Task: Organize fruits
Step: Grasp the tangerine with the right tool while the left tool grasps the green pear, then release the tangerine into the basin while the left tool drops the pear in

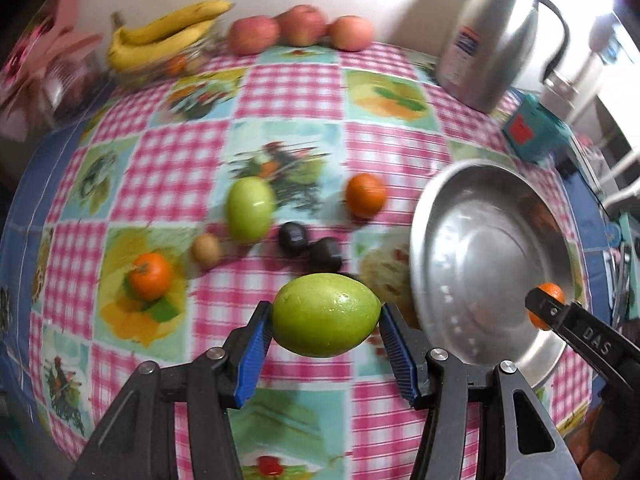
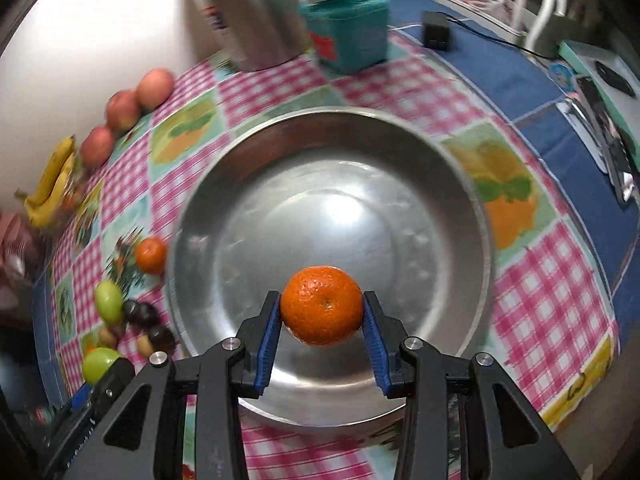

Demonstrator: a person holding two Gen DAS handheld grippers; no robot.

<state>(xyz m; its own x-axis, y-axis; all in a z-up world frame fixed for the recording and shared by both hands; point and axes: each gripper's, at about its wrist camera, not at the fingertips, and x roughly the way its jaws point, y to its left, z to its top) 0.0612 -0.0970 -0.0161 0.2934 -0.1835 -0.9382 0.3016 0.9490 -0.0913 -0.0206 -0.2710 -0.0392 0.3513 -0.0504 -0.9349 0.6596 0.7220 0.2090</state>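
Step in hand: carrying fruit to the round steel basin (image 2: pixel 440 184). Right gripper (image 2: pixel 322 314) pinches a dimpled orange tangerine (image 2: pixel 322 310) above the basin; next, lower and release. Left gripper (image 1: pixel 326 320) pinches an oval green fruit (image 1: pixel 326 314) over the checked tablecloth (image 1: pixel 396 152), beside the basin. Left view alone shows all loose fruit waiting; right view alone, the basin bare inside

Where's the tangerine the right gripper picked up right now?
The small orange tangerine is clamped in the right gripper, held over the near part of the round steel basin; in the left wrist view it shows at the basin's right rim.
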